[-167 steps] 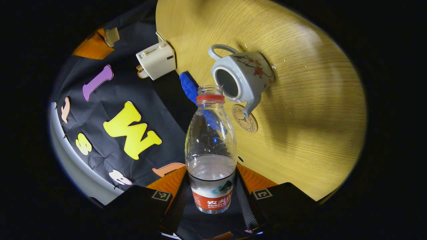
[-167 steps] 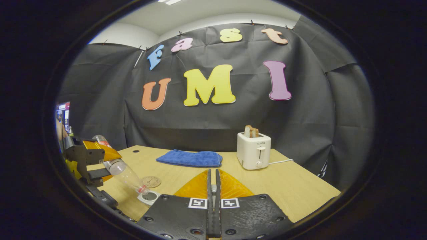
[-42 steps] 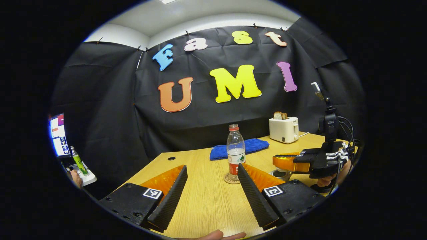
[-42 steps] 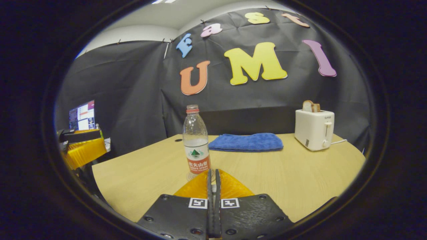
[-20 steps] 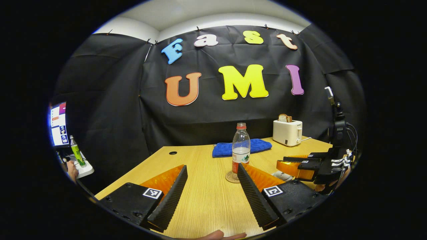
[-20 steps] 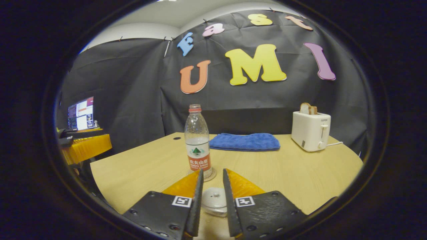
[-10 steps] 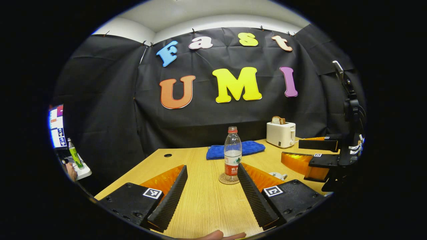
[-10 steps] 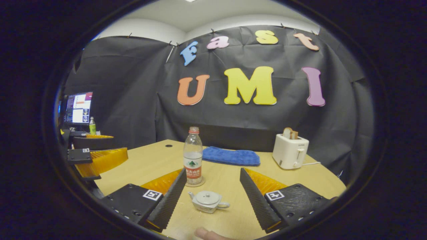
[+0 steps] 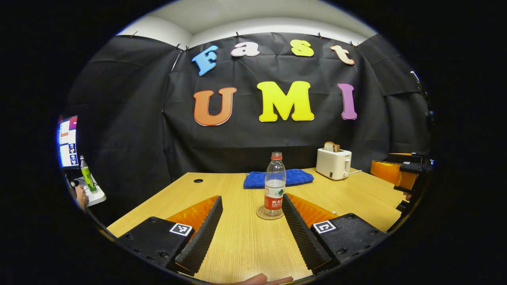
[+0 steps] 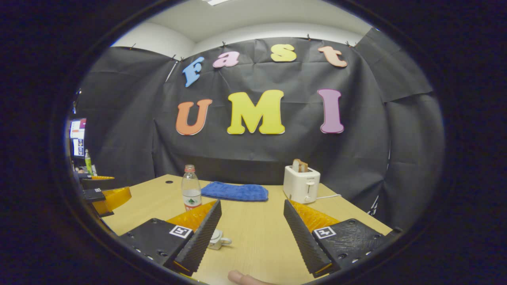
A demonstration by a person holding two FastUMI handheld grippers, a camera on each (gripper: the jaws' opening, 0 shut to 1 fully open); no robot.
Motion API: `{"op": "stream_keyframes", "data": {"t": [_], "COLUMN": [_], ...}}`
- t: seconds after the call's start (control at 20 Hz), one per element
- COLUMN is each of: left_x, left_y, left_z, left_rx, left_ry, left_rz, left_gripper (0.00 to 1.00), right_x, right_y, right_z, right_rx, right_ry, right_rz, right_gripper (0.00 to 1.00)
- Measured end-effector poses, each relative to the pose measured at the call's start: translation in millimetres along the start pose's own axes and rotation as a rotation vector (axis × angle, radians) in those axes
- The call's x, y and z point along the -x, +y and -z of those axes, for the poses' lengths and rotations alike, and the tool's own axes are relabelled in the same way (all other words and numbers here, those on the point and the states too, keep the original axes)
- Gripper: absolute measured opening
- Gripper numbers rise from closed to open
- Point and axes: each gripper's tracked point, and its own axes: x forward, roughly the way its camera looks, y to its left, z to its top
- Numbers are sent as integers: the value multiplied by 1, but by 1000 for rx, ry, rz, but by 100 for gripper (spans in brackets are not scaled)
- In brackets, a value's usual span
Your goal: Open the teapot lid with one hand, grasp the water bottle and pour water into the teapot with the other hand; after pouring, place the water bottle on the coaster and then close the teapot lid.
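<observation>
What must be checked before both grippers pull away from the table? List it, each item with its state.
1. Water bottle upright on the coaster: ok.
2. Left gripper open, clear of the bottle: ok.
3. Right gripper open, nothing between its fingers: ok.
4. Teapot lid seated: cannot tell; one of the right gripper's fingers hides most of the pot.
5. Blue towel and toaster standing apart from the bottle, at the table's far side: ok.
</observation>
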Motion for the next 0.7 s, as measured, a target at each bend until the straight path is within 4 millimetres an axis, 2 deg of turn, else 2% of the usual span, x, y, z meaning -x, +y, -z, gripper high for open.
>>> {"op": "stream_keyframes", "data": {"t": [0.15,0.35,0.4,0.5,0.7], "left_x": [2,4,5,5,8], "left_y": [-3,-12,-15,-17,-19], "left_z": [-4,-5,-4,-2,-5], "left_rx": [-34,-24,-22,-38,-76], "left_ry": [-16,-16,-11,-4,-11], "left_rz": [-12,-17,-12,-10,-20], "left_gripper": [94,94,94,94,95], "right_x": [7,10,10,9,16], "right_y": [-30,-50,-54,-58,-56], "right_z": [-3,0,3,6,-1], "right_rx": [-60,-92,-84,-54,13], "right_ry": [-2,-9,-4,9,-13], "right_rz": [50,45,45,41,48], "right_gripper": [95,92,95,95,92]}}
